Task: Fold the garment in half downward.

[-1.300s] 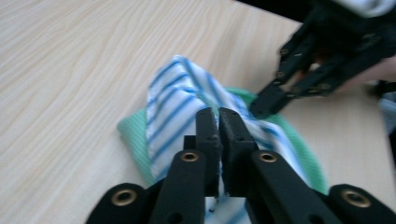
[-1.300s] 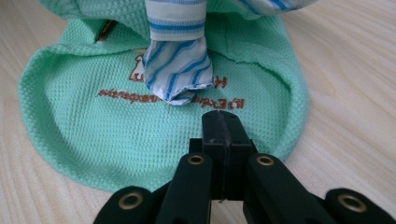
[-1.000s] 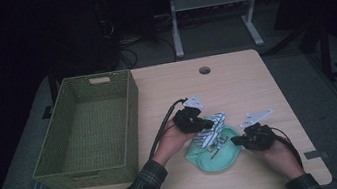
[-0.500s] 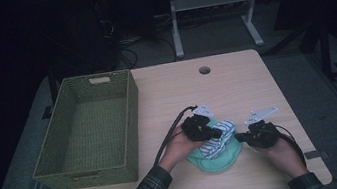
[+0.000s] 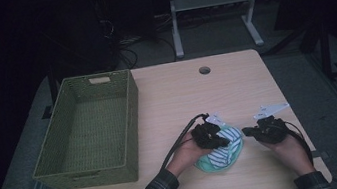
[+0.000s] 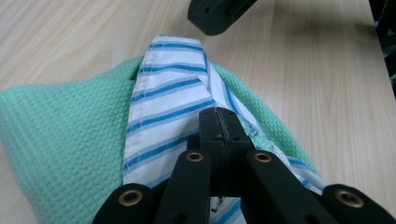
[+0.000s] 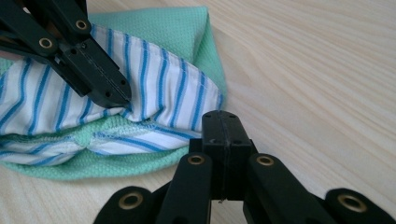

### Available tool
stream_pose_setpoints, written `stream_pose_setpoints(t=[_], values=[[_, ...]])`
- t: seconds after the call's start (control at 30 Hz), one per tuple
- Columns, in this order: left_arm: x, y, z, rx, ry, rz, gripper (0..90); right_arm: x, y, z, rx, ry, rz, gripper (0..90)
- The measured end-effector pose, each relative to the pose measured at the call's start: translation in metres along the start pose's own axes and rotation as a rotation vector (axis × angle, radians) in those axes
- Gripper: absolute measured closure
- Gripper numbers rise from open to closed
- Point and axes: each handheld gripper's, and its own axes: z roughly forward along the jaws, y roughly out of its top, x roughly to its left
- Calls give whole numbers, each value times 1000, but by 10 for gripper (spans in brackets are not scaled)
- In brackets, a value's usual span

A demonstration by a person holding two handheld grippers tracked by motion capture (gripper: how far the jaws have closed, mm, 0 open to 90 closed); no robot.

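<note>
A white cloth with blue stripes point(image 5: 221, 152) lies crumpled on a mint-green waffle cloth point(image 5: 206, 164) near the table's front edge. My left gripper point(image 5: 225, 141) rests low on the pile. In the left gripper view its jaws point(image 6: 219, 116) are closed, with the striped cloth point(image 6: 163, 107) gathered at their tip. In the right gripper view that tip point(image 7: 116, 95) pinches a fold of the stripes point(image 7: 168, 88). My right gripper point(image 5: 246, 132) is shut just right of the pile. Its tip point(image 7: 223, 119) sits at the striped cloth's edge, above bare wood.
A green woven basket point(image 5: 131, 115) stands empty on the left of the wooden table point(image 5: 197, 100). A round cable hole point(image 5: 204, 70) lies near the far edge. A white metal frame point(image 5: 208, 2) stands on the floor behind the table.
My left gripper has moved down and right, bringing the raised striped cloth down onto the green cloth. My right gripper has stayed about where it was.
</note>
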Motion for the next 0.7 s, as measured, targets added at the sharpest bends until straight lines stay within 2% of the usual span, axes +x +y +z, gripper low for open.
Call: stream_pose_setpoints(t=[0.23, 0.7], values=[[-1, -1, -23, -31, 18, -10, 894, 4, 11, 2, -38, 28, -15, 900], [5, -32, -69, -61, 104, -75, 895, 18, 43, 25, -72, 93, -60, 900]])
